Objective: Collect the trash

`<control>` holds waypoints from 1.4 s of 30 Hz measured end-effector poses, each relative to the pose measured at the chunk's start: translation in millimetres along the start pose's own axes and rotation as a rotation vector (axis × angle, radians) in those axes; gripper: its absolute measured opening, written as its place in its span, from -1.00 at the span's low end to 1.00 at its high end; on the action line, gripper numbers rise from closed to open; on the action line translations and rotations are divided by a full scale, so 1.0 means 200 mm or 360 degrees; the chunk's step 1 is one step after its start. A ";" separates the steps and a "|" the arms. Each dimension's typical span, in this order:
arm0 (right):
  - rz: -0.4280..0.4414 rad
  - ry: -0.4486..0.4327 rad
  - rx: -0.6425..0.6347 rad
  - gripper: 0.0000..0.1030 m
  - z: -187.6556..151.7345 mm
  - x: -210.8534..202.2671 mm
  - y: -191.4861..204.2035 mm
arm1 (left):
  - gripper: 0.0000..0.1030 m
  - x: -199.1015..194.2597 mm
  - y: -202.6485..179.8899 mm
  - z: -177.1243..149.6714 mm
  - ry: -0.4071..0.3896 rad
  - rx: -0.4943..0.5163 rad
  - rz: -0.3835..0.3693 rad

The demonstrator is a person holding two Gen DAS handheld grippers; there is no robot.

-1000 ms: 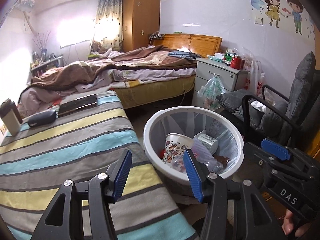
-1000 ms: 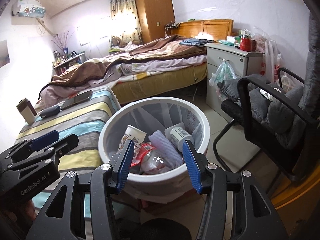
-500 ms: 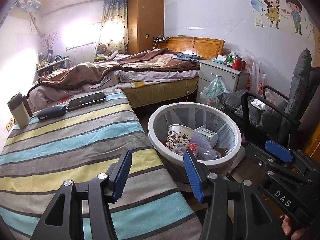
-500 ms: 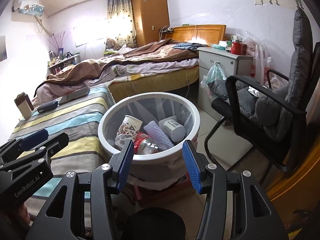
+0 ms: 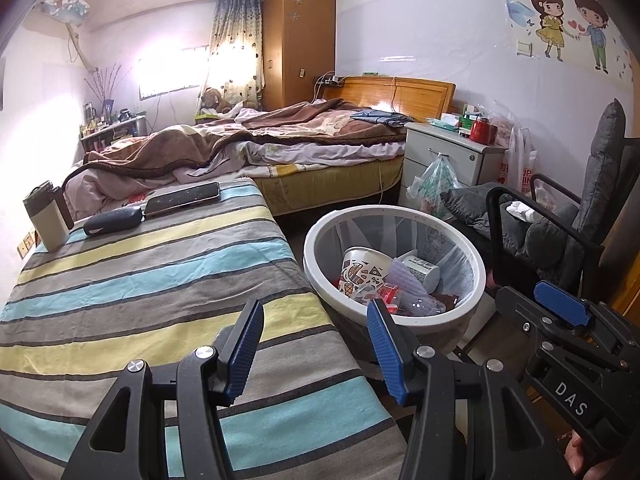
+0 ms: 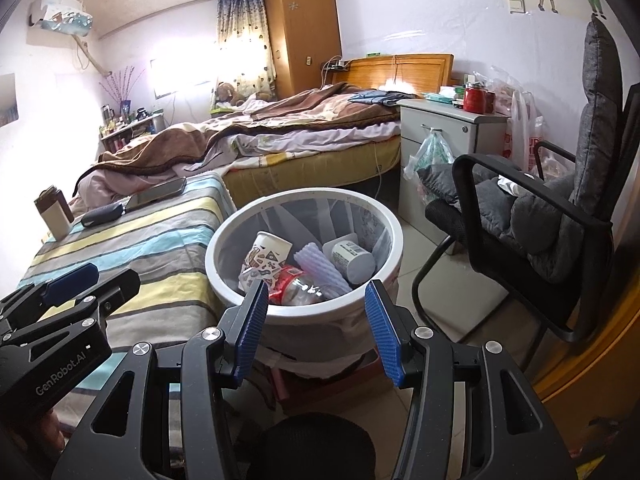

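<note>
A white round trash bin (image 5: 476, 264) (image 6: 396, 236) with a clear liner stands on the floor beside the striped table. It holds a patterned paper cup (image 5: 360, 270) (image 6: 266, 256), a white labelled cup (image 6: 352, 258), a ribbed lilac wrapper (image 6: 320, 268) and a red-labelled plastic bottle (image 6: 298, 286). My left gripper (image 5: 316, 346) is open and empty above the table's near corner. My right gripper (image 6: 316, 326) is open and empty, just short of the bin's near rim. Each gripper shows at the edge of the other's view.
The striped cloth table (image 5: 140, 280) carries a phone (image 5: 182, 198), a dark case (image 5: 113, 220) and a thermos (image 5: 46, 218). A black chair with grey cushions (image 6: 552, 216) stands right of the bin. A bed (image 5: 280, 140) and a nightstand (image 5: 448, 156) lie behind.
Both grippers have pulled back and up from the bin, so it looks smaller and farther. Both stay open and empty.
</note>
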State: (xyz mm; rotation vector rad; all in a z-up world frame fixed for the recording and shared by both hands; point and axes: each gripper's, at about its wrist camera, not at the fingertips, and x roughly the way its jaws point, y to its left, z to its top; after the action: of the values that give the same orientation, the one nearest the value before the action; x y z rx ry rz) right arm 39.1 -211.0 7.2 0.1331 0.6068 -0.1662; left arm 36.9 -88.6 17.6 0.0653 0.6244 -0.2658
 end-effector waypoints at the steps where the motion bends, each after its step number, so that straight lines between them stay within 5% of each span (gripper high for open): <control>1: -0.0002 0.0000 -0.0003 0.02 0.00 0.00 0.00 | 0.04 0.00 0.00 0.00 0.0001 -0.0002 0.0001; 42: 0.0008 0.0001 -0.0013 0.02 -0.01 -0.01 0.06 | 0.04 -0.02 0.01 0.00 0.0004 -0.0024 0.0004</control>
State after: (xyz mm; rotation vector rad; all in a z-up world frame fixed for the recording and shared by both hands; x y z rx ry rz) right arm 38.9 -199.4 7.9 0.1267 0.6079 -0.1590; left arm 34.4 -86.1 20.1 0.0520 0.6287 -0.2587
